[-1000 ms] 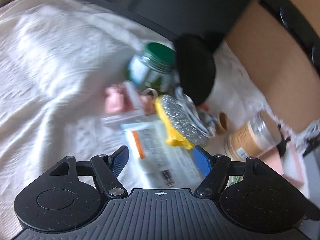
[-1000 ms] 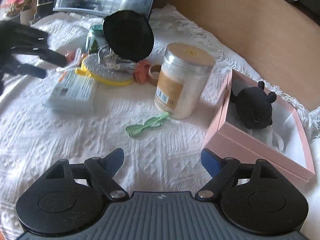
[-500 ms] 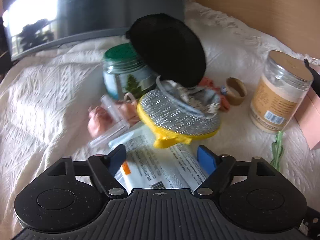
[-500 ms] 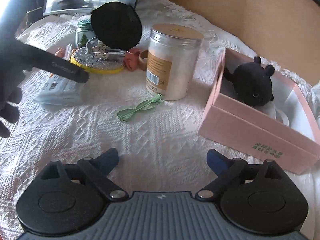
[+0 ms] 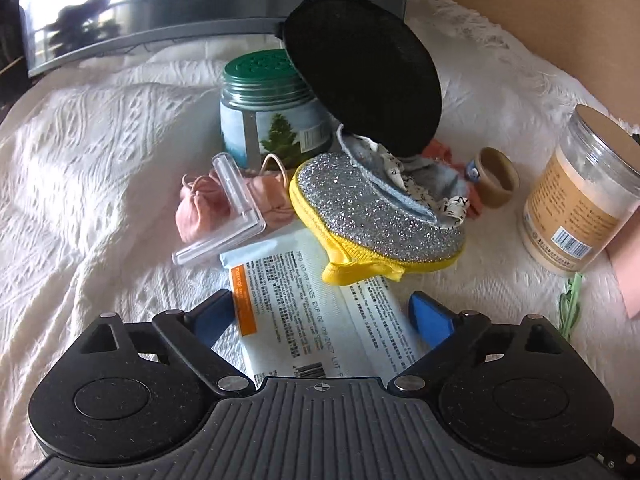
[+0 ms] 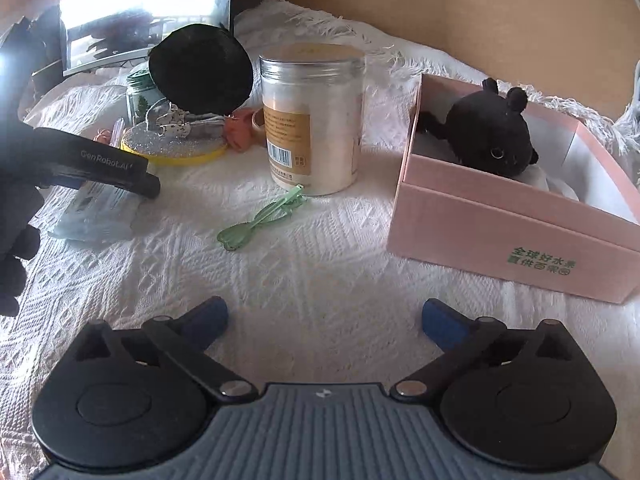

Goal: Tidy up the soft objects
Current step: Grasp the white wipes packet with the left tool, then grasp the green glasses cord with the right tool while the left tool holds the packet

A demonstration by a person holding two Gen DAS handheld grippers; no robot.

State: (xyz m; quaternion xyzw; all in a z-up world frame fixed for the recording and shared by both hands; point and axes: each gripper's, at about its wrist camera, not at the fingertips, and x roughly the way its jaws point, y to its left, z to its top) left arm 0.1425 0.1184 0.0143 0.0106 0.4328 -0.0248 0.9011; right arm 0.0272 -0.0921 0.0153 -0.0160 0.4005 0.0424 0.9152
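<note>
A black plush toy (image 6: 490,134) sits in the open pink box (image 6: 500,224) at the right. A silver glitter pouch with yellow trim (image 5: 372,216) lies open, its black round lid (image 5: 364,72) raised. A pink cloth bundle (image 5: 208,208) lies left of it. A white tissue pack (image 5: 316,300) lies under my left gripper (image 5: 324,312), which is open with the pack between its fingers. The left gripper also shows in the right wrist view (image 6: 116,176). My right gripper (image 6: 324,316) is open and empty above the white cloth.
A tall clear jar (image 6: 314,120) stands mid-table, a green hair clip (image 6: 262,216) before it. A green-lidded jar (image 5: 272,112), a clear plastic corner piece (image 5: 228,216), a tape roll (image 5: 496,176) and an orange scrunchie (image 6: 238,130) sit around the pouch. A cardboard wall (image 6: 460,8) stands behind.
My left gripper has swung round to face the pouch and come closer over the tissue pack. My right gripper has moved nearer to the pink box. Both stay open.
</note>
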